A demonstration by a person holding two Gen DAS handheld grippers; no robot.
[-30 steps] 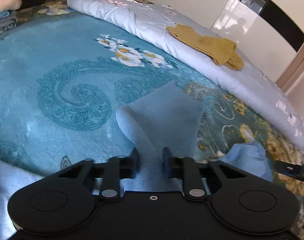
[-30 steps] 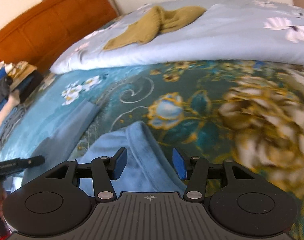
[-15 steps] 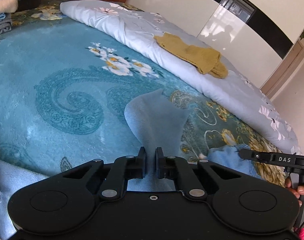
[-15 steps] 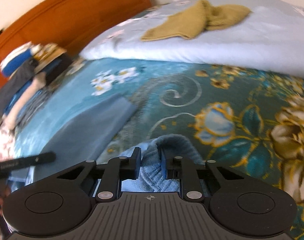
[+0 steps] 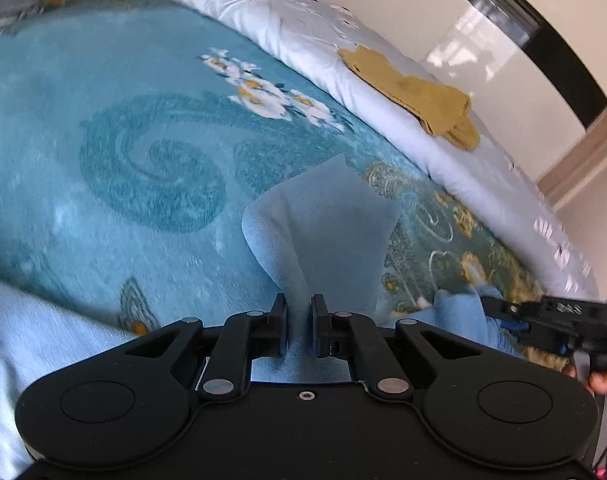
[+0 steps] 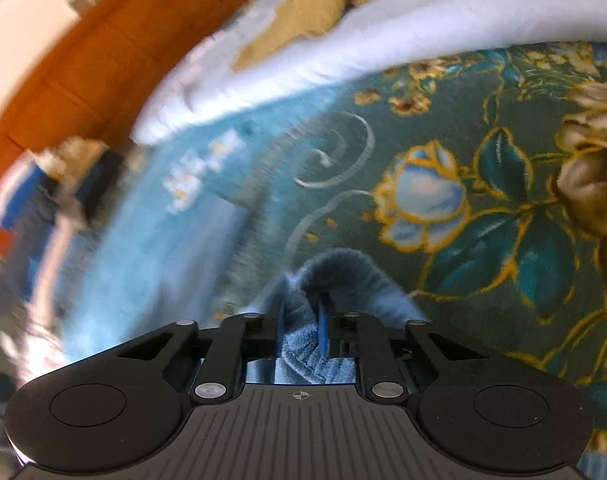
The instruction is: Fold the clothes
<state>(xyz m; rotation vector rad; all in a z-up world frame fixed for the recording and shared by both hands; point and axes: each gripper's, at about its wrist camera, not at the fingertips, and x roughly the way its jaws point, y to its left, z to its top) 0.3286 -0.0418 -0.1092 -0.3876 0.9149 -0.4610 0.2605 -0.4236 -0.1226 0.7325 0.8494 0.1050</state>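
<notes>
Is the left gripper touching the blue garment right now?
Touching. The left wrist view shows the left gripper with its fingers closed on a fold of the blue garment.

A bed is covered by a teal blanket (image 5: 103,128) with paisley swirls and gold flowers. A rolled pale floral quilt (image 5: 303,36) lies along its far side. An orange wooden headboard (image 6: 103,64) stands behind, and glossy cream wardrobe panels (image 5: 443,24) reflect daylight.

We see a teal blanket (image 5: 103,128) patterned with darker paisley swirls, white flowers and gold-edged blue roses. The garment (image 5: 327,216) is plain light blue. A white quilt (image 5: 311,36) carries a mustard sweater (image 5: 419,96). The headboard (image 6: 103,64) is orange-brown. Both grippers are black.
</notes>
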